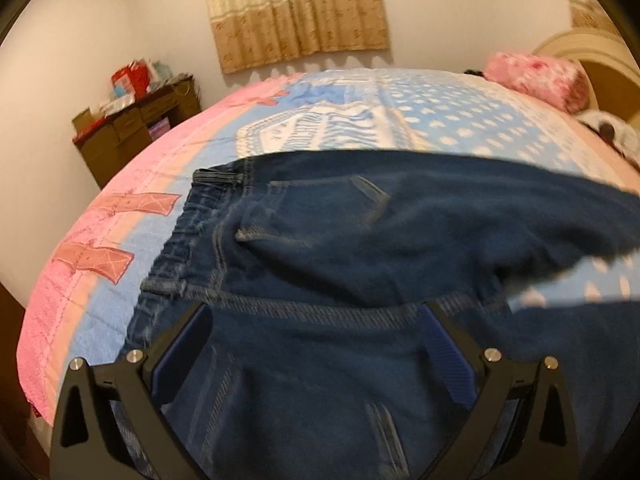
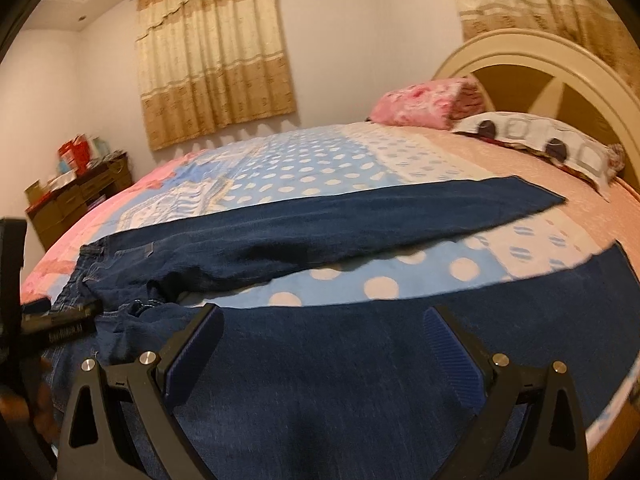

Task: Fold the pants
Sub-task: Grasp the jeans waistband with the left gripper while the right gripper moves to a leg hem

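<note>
Dark blue jeans [image 1: 360,240] lie spread on the bed with the waistband to the left and both legs running right. My left gripper [image 1: 316,320] is open, its jaws wide apart over the near hip part by the back pocket. In the right wrist view the jeans [image 2: 320,216] show both legs, the far one reaching toward the pillows. My right gripper [image 2: 324,320] is open over the near leg. The left gripper [image 2: 60,320] shows at the left edge of the right wrist view, near the waistband.
The bed has a pink and blue patterned bedspread [image 2: 320,160]. A pink folded blanket [image 2: 424,104] and a pillow [image 2: 560,144] lie by the curved headboard [image 2: 540,60]. A brown cluttered dresser [image 1: 132,120] stands against the far wall left of the bed. Curtains [image 1: 296,8] hang behind.
</note>
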